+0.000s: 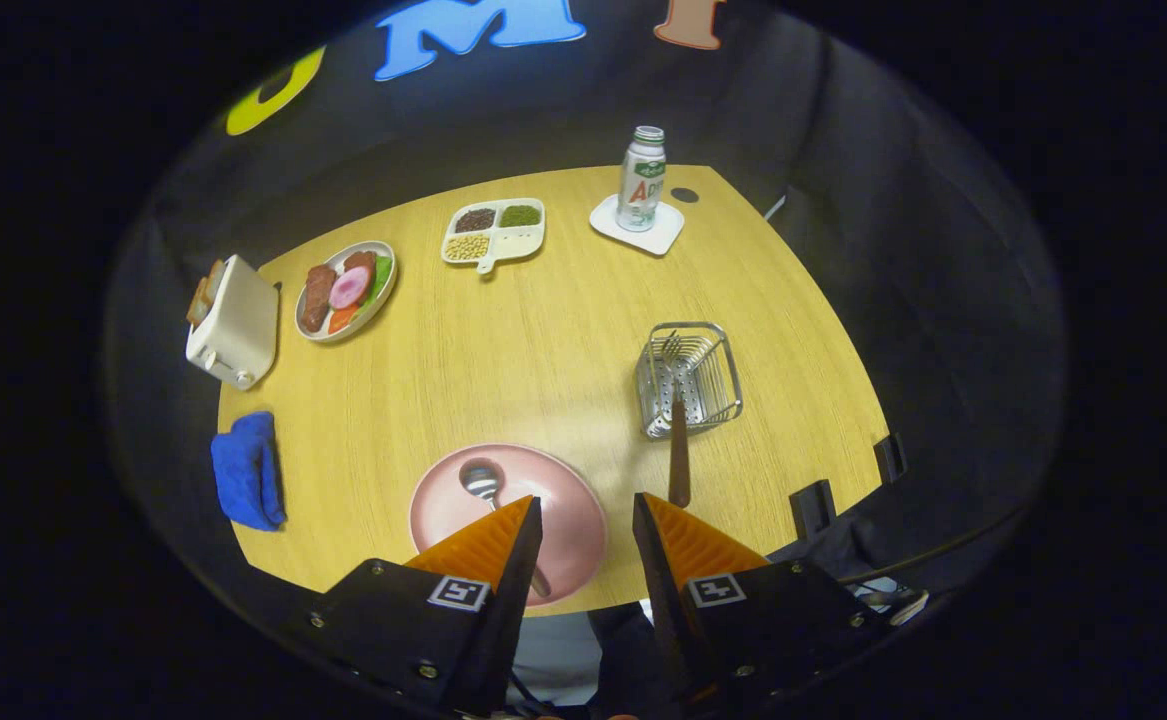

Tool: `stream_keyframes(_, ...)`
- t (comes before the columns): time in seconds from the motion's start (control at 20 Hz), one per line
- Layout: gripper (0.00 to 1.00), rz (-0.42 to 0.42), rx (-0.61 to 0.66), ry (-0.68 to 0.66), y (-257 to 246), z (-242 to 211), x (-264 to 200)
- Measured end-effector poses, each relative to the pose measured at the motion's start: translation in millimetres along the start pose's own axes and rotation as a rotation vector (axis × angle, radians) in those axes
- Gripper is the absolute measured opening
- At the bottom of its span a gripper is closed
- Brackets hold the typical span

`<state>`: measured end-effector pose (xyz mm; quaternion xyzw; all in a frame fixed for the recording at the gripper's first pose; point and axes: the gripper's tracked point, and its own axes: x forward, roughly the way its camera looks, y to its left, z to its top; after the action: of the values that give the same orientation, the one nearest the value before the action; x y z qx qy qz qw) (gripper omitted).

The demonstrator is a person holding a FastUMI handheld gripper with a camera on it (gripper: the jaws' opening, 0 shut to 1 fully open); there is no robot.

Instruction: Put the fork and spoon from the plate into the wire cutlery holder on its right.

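1. On the table (pixel 543 360), the holder (pixel 689 380) already has the fork (pixel 677 400) in it.
2. The spoon (pixel 483 484) is left on the plate (pixel 563 500), so it is judged next.
3. The gripper (pixel 586 525) is seen open and empty above; lowering over the spoon handle is needed.

A light wood-grain table (pixel 543 350) stands in a booth hung with black cloth (pixel 903 260) on every side. Light falls brightest on the tabletop's middle, and the cloth fades into shadow toward the edges (its folds barely show). Two dark clamps (pixel 813 508) grip the table's near right edge, one beside the other.
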<state>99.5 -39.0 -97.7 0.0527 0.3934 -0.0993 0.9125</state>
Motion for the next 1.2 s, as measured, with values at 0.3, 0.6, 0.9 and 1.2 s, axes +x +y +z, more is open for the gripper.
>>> stream_keyframes(0.3,0.57,0.044,-0.098,0.032,30.5,-42.4,8.2)
stream_keyframes(0.6,0.57,0.067,-0.155,0.071,43.8,-74.7,22.0)
stream_keyframes(0.9,0.57,0.106,-0.180,0.109,55.0,-96.3,43.2)
stream_keyframes(1.2,0.57,0.122,-0.179,0.143,57.2,-114.0,71.9)
